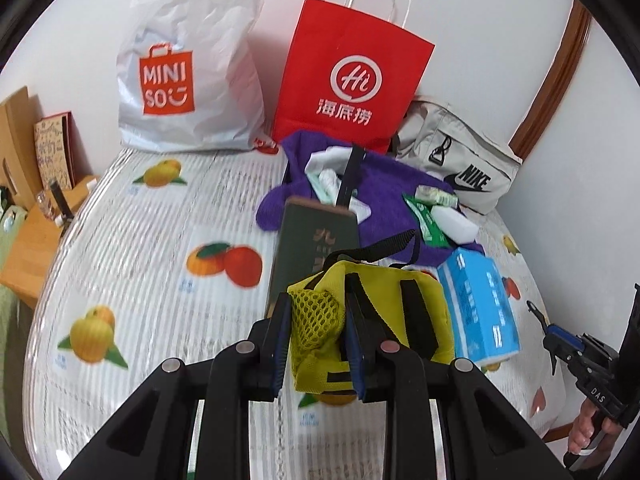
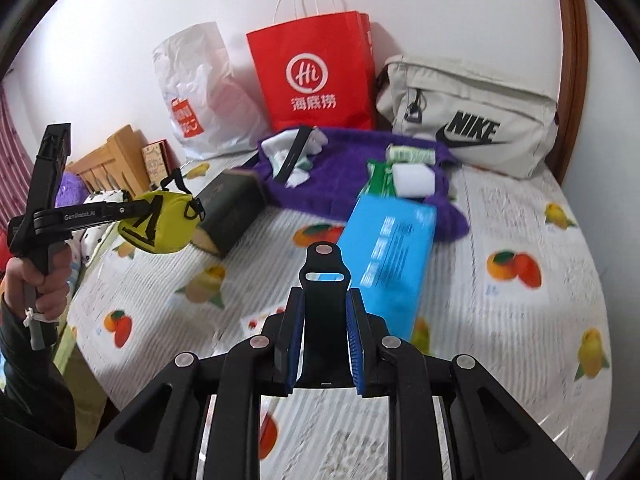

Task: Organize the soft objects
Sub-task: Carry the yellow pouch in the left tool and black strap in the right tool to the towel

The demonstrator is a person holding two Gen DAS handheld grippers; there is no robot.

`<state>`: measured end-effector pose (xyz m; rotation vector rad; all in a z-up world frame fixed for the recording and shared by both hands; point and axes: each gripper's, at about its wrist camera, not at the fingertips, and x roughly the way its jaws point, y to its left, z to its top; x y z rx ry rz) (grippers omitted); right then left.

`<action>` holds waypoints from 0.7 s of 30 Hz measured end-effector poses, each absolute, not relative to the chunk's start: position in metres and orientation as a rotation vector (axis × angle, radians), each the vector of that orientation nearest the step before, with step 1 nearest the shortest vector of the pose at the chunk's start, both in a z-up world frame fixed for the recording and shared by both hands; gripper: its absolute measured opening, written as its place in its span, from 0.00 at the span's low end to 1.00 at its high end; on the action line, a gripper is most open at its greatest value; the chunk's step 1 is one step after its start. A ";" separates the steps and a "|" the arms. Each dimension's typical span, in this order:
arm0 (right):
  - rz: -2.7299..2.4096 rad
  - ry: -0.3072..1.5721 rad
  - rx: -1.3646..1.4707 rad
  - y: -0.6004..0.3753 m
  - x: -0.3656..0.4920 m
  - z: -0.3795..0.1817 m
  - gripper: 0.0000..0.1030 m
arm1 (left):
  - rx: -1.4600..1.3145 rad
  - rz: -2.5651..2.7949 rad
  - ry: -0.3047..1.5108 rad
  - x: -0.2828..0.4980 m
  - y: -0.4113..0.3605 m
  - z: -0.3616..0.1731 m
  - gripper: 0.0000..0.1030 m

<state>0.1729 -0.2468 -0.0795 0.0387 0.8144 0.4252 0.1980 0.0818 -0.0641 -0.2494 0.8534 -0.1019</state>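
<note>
Left gripper (image 1: pixel 316 344) pinches the yellow pouch (image 1: pixel 372 312), lifted mid-carry. Right gripper (image 2: pixel 324 344) clamps a black strap (image 2: pixel 324 312). Next up, probably dropping the pouch into the red bag (image 1: pixel 352 76) at 12 o'clock.

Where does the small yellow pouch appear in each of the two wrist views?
Left wrist view: the yellow pouch is at lower centre, clamped in the left tongs.
Right wrist view: it is at middle left, held above the bed.
Shared landmark: the red paper bag standing against the wall behind.
</note>
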 end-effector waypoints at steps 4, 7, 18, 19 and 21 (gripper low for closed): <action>0.424 0.795 0.035 -0.246 0.196 -0.072 0.20 | -0.238 -0.095 0.846 0.220 0.081 -0.057 0.23; 0.428 0.779 0.030 -0.244 0.214 -0.067 0.20 | -0.213 -0.082 0.839 0.236 0.079 -0.051 0.23; 0.428 0.750 0.030 -0.239 0.290 -0.061 0.20 | -0.230 -0.089 0.840 0.292 0.080 -0.048 0.23; 0.425 0.749 0.029 -0.238 0.298 -0.061 0.20 | -0.228 -0.087 0.842 0.297 0.079 -0.049 0.23; 0.421 0.747 0.033 -0.238 0.313 -0.063 0.20 | -0.225 -0.086 0.849 0.307 0.078 -0.051 0.23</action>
